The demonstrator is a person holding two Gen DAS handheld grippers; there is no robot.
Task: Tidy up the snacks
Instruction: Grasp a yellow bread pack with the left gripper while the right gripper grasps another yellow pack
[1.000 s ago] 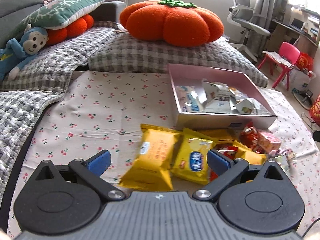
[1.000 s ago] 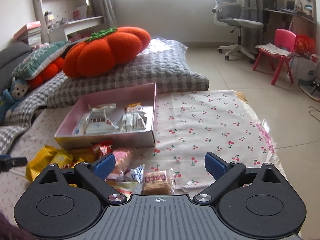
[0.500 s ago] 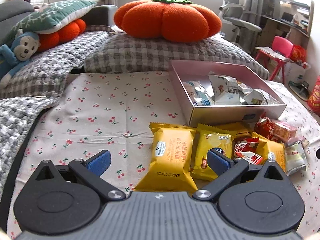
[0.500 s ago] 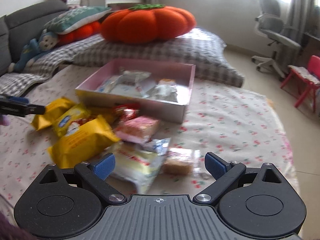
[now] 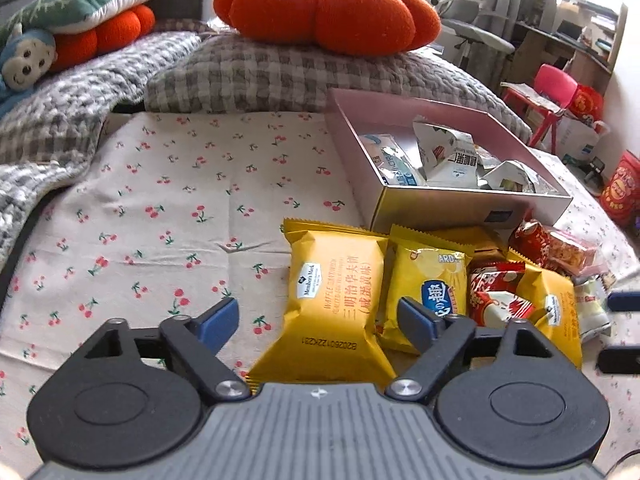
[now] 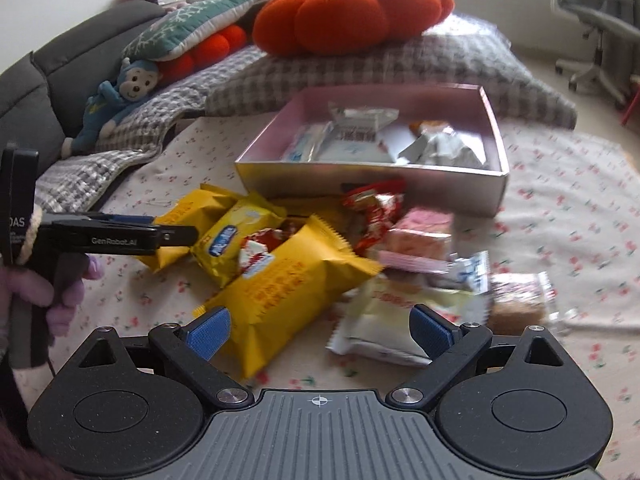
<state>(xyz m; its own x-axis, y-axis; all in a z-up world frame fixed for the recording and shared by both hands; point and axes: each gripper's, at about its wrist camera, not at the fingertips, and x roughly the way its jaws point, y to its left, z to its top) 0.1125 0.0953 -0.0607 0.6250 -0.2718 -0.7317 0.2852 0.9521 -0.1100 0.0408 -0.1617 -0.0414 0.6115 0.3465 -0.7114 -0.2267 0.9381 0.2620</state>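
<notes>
Closing in around the yellow waffle packet (image 5: 334, 300), the left gripper (image 5: 318, 316) has its blue pads either side of that packet but not yet pressing on it, the left pad over bare cherry-print cloth (image 5: 160, 208) and the right pad lying over the neighbouring yellow snack bag (image 5: 432, 288). That overlap looks like the risk to me: as the jaws come together, the right pad may drag the second bag along or pinch both, and a puffy, slick wrapper could squirt out sideways. Further right sits the red-and-white packet (image 5: 496, 296), then the pink box (image 5: 460, 204), already holding several white wrapped snacks and standing just beyond the pile. Rightmost, the right gripper (image 6: 320, 328) hovers wide apart and empty above a large yellow packet (image 6: 288, 292) and a pale cream wrapper (image 6: 384, 320), its view blurred. With both tools working the same heap, I would worry about them bumping, or one sweep scattering loose packets across the cloth
</notes>
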